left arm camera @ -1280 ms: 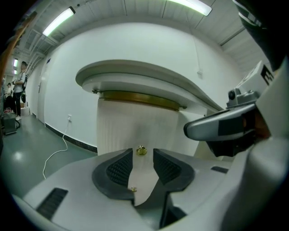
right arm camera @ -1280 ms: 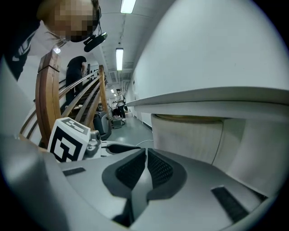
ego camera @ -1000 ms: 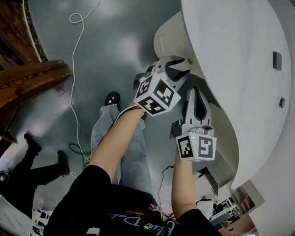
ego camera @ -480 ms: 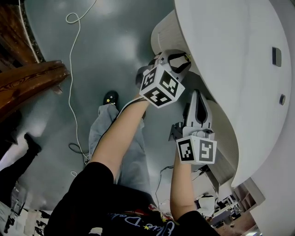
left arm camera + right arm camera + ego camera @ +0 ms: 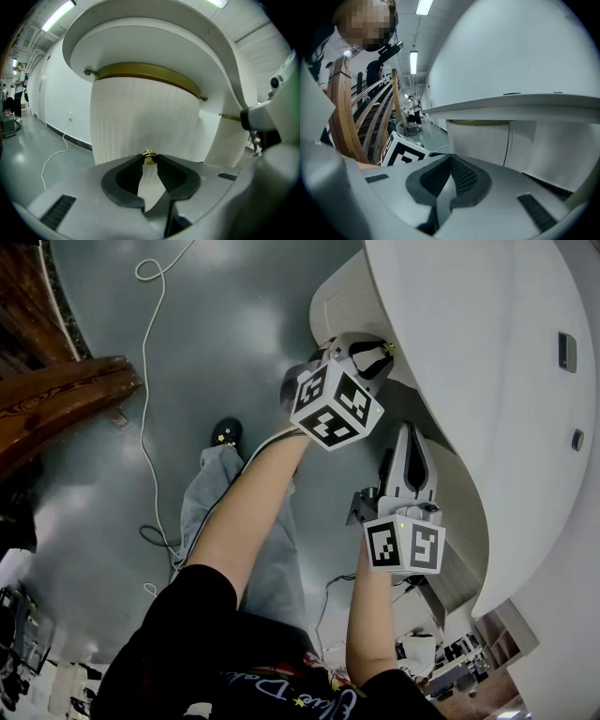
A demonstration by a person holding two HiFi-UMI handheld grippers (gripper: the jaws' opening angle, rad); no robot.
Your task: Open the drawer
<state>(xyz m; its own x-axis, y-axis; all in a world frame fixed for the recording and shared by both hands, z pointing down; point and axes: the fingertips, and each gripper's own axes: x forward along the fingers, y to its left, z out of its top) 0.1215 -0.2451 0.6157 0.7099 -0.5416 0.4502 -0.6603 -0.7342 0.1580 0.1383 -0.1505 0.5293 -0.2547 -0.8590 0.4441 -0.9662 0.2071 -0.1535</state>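
A white desk [image 5: 469,334] has a curved, ribbed drawer front [image 5: 342,296] [image 5: 140,122] under its top, with a small brass knob [image 5: 149,157] [image 5: 387,349]. My left gripper [image 5: 379,354] [image 5: 149,159] is at the knob. Its jaws are closing, the knob sits between the two tips, and both dark fingertips [image 5: 136,164] touch it. My right gripper [image 5: 410,432] [image 5: 451,159] hangs a little nearer to me below the desk's edge, shut with nothing in it. The drawer front looks flush with the desk.
A brass band [image 5: 150,72] runs under the desk top above the drawer. A white cable [image 5: 145,381] trails over the grey floor. A wooden railing [image 5: 56,399] stands at the left. The person's shoe [image 5: 225,432] is below the grippers. The left gripper's marker cube [image 5: 401,150] shows beside the right gripper.
My left gripper has moved up to the drawer knob and its jaws have narrowed around it. The right gripper has stayed in place.
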